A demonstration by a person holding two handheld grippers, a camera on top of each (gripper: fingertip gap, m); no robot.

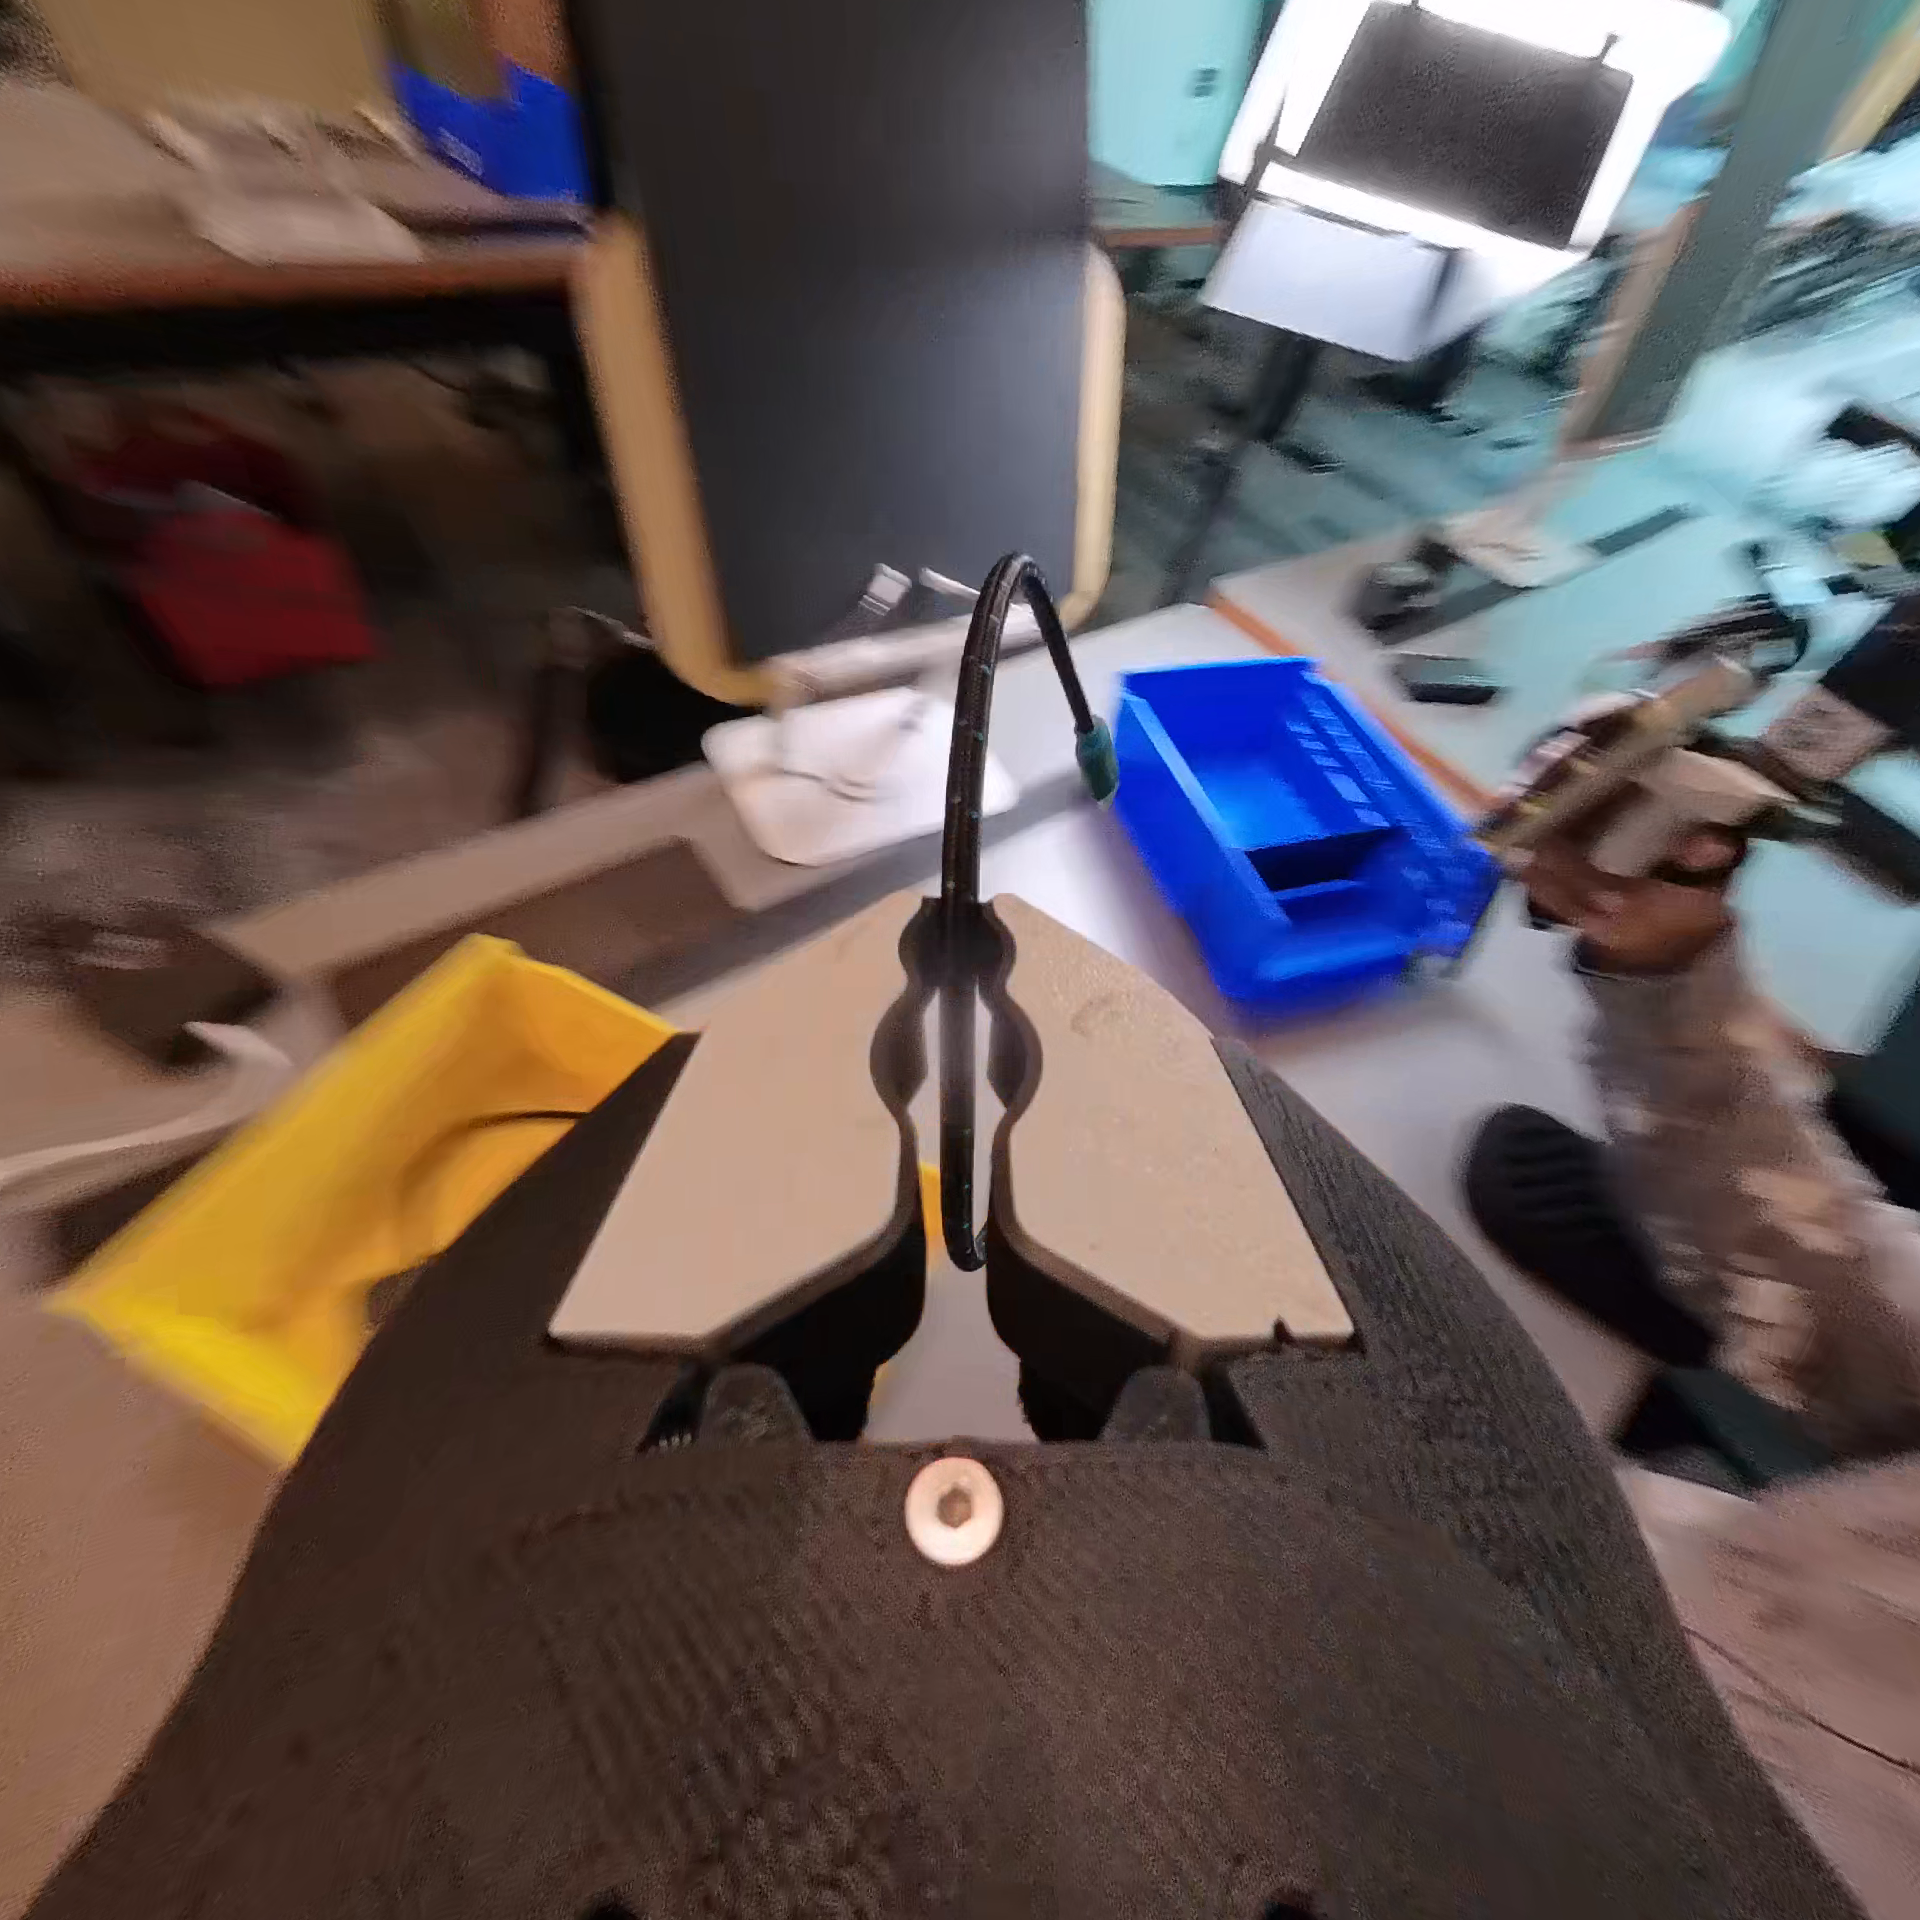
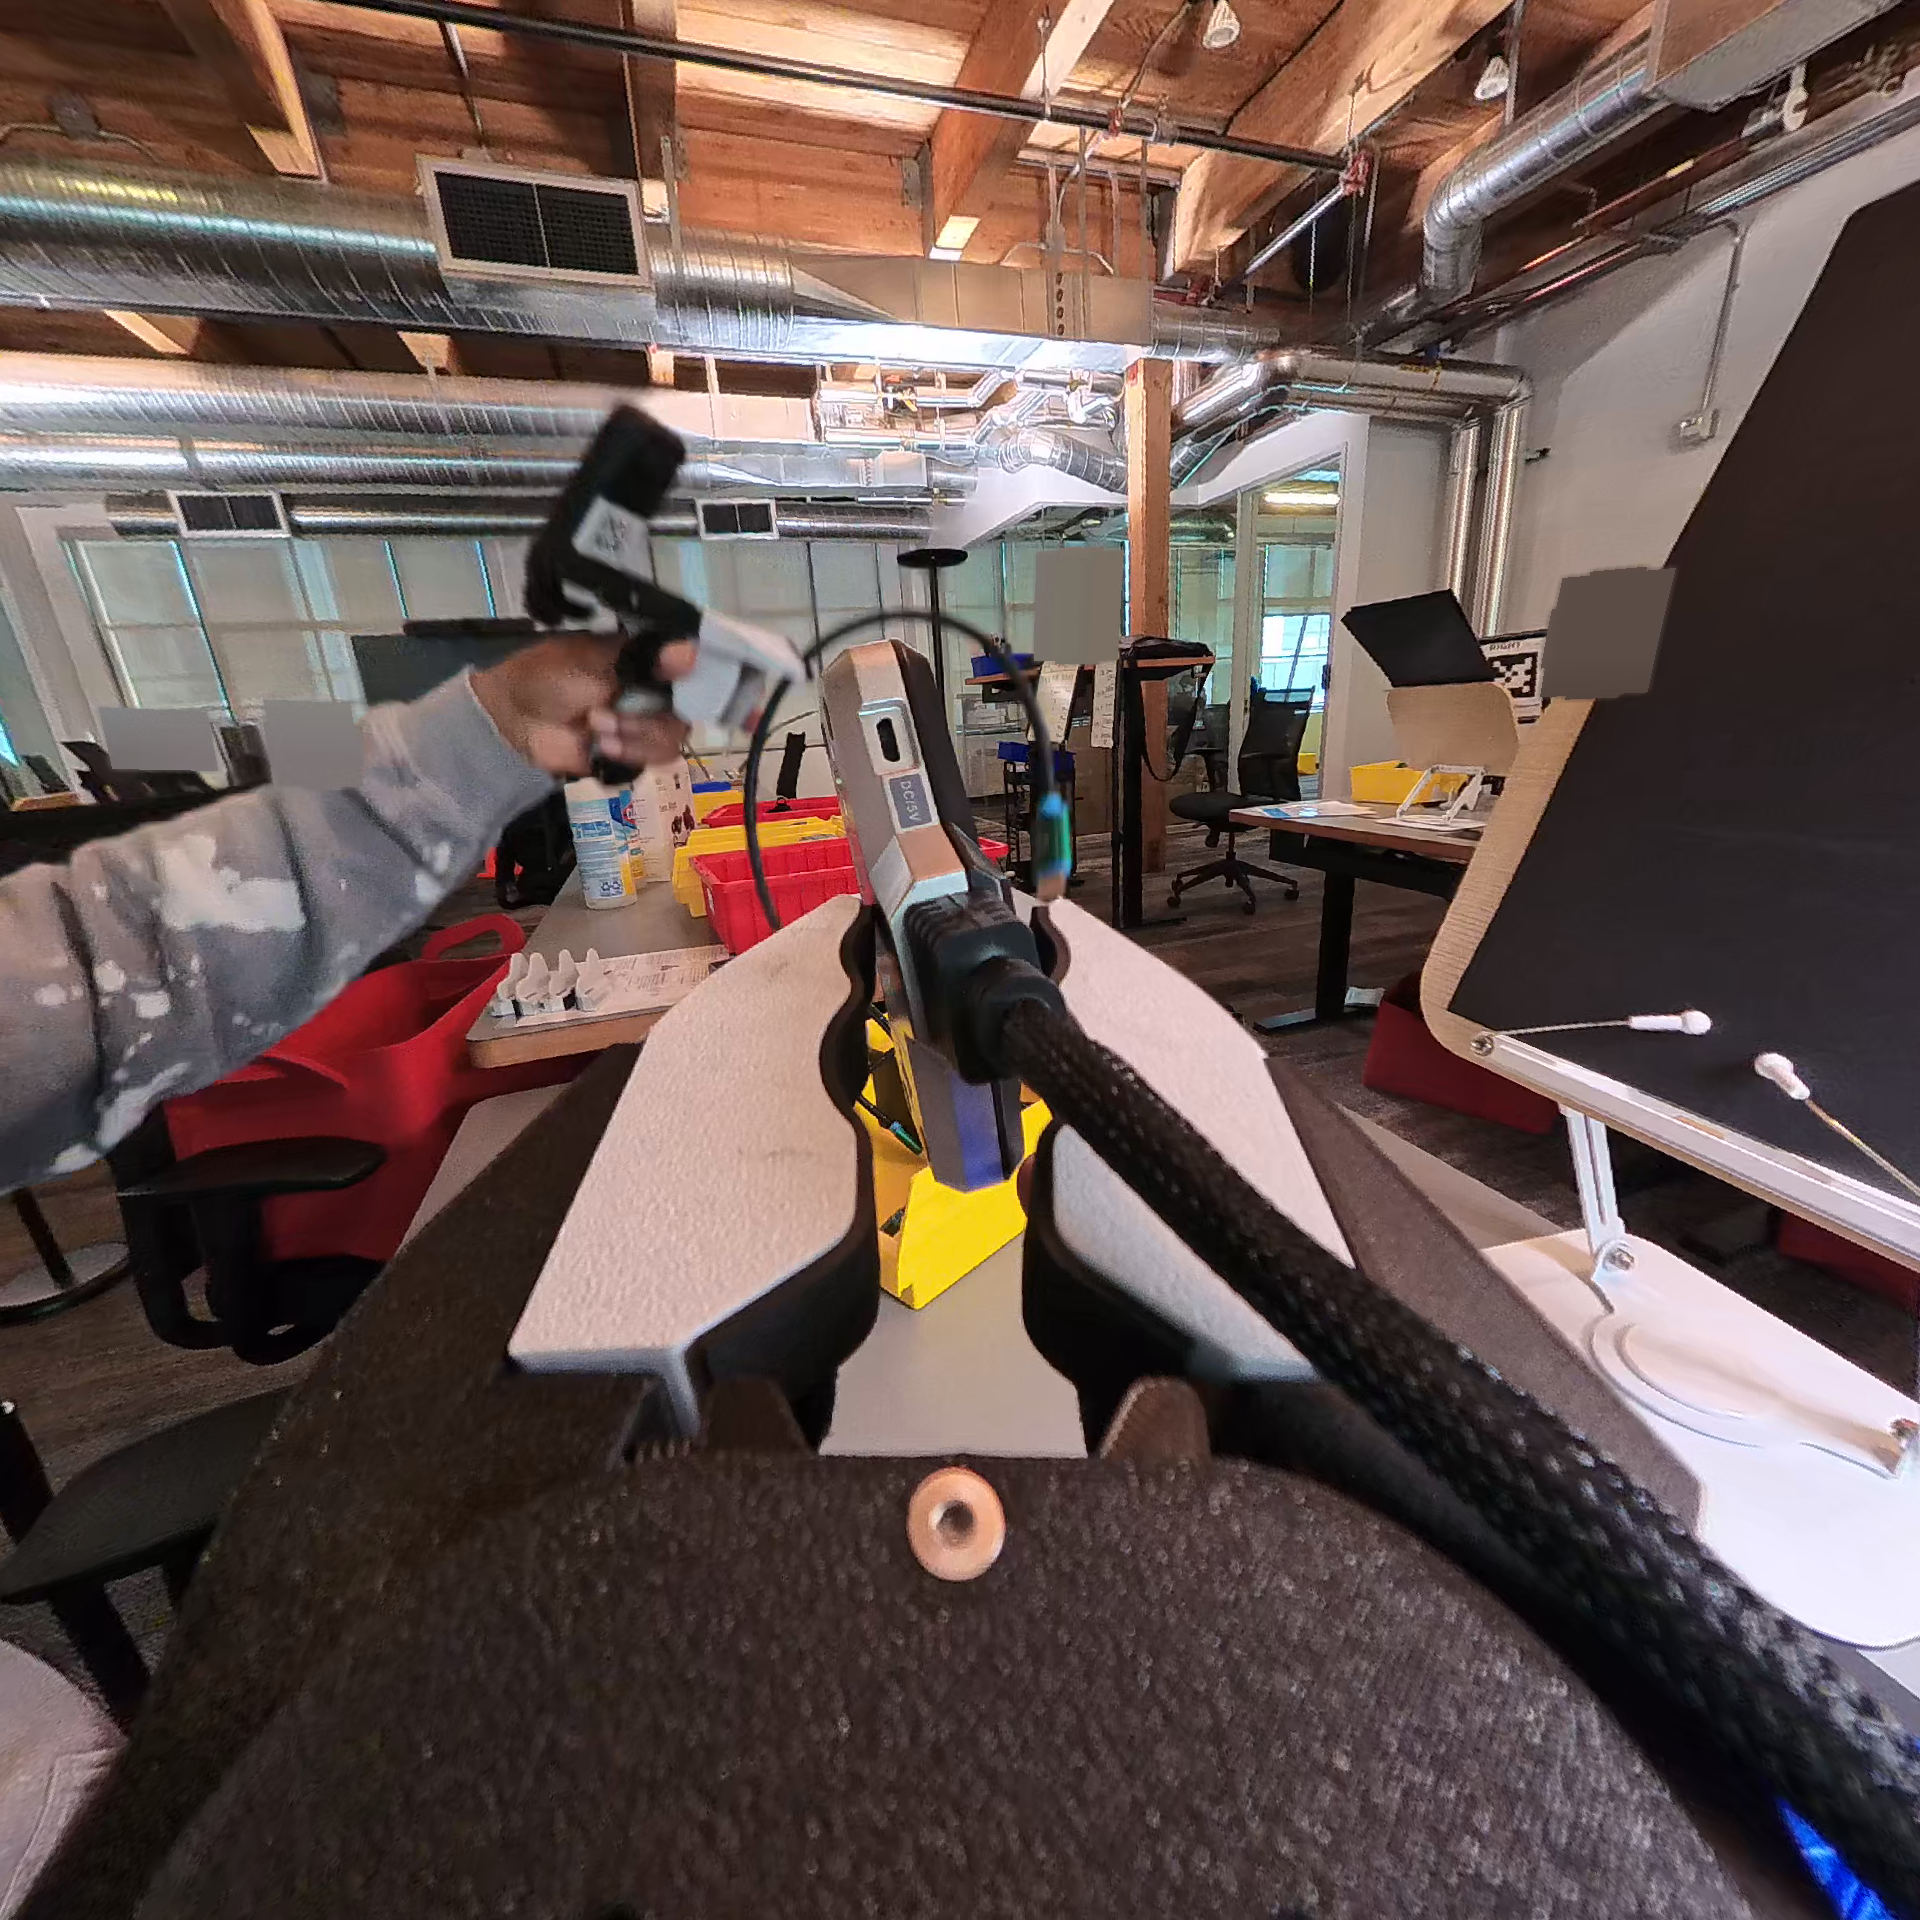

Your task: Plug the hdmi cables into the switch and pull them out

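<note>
Left gripper (image 1: pixel 958 914) clenched on a thin black cable (image 1: pixel 961 831), plug (image 1: pixel 1096 764) dangling free over the grey table (image 1: pixel 1351 1091). Yellow bin (image 1: pixel 312 1143) near left, blue bin (image 1: pixel 1309 821) far right beside the edge. Right gripper (image 2: pixel 951 914) grasping the silver switch (image 2: pixel 904 790), raised off the table, thick braided cable (image 2: pixel 1299 1299) plugged in.

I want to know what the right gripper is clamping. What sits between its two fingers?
In the right wrist view, the grey switch stands between the right gripper's fingers, a thick black cable plugged into it.
</note>
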